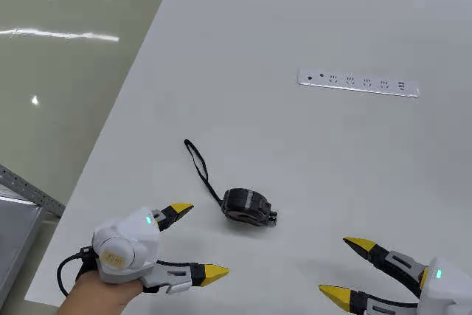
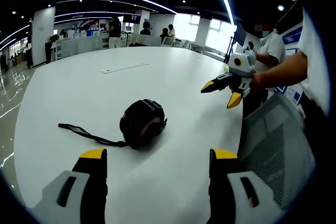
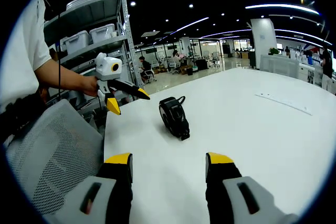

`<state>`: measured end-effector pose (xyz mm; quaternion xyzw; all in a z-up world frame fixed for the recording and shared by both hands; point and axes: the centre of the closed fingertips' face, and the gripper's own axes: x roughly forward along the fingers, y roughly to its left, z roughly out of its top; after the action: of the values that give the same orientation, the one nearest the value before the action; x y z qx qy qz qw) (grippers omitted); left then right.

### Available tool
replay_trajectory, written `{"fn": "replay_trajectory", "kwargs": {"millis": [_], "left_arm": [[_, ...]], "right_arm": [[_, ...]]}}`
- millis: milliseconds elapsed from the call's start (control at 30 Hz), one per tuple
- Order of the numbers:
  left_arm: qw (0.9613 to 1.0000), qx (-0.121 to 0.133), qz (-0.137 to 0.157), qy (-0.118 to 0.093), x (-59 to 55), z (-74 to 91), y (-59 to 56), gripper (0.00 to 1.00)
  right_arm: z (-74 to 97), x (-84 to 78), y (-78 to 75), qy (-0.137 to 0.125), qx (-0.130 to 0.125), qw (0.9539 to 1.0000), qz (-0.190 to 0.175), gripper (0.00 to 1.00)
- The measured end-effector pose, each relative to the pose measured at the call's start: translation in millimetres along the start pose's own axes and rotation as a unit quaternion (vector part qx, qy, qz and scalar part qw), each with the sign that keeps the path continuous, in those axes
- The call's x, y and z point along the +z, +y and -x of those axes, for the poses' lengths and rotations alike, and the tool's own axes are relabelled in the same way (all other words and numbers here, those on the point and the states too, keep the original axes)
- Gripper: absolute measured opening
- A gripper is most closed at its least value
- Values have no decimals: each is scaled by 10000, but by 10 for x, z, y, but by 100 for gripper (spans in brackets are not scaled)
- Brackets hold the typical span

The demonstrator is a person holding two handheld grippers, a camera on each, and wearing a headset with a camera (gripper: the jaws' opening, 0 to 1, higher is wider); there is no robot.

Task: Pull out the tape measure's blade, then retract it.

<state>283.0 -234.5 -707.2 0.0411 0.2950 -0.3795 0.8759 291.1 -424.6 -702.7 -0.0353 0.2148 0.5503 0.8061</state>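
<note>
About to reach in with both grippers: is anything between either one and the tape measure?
Nothing visible: bare table separates the tape measure from the left gripper and the right gripper; its strap trails away.

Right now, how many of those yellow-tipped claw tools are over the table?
2. The left gripper is at the near edge of the table, left of the tape measure; the right gripper is to its right. Both are open, holding nothing.
</note>
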Motion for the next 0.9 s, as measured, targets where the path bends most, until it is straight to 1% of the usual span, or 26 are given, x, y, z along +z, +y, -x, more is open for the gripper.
{"fn": "replay_trajectory", "kwargs": {"millis": [167, 233, 400, 533, 600, 633, 667, 900], "left_arm": [[10000, -48, -66, 6, 3, -22, 12, 78], [9999, -78, -84, 46, -2, -38, 16, 78], [9996, -126, -214, 134, 2, -71, 36, 77], [9993, -169, -283, 149, 20, -99, 40, 77], [9990, -206, -352, 198, 7, -118, 33, 77], [9983, -239, -445, 283, -22, -133, 31, 77], [9980, -251, -471, 334, -38, -141, 31, 77], [9973, -306, -543, 386, -55, -170, 29, 76]], "right_arm": [[-39, 15, -34, -40, -13, 10000, -9, 56], [-63, 24, -49, -42, -18, 10000, 0, 56], [-123, 35, -54, -17, 35, 10000, 22, 55], [-153, 33, -67, -16, 70, 10000, 22, 55], [-169, 27, -65, 0, 84, 10000, 38, 55], [-179, 24, -66, 0, 94, 10000, 31, 55], [-187, 19, -70, 2, 100, 9999, 20, 55], [-268, -16, -58, 11, 161, 9999, 13, 54]]}}
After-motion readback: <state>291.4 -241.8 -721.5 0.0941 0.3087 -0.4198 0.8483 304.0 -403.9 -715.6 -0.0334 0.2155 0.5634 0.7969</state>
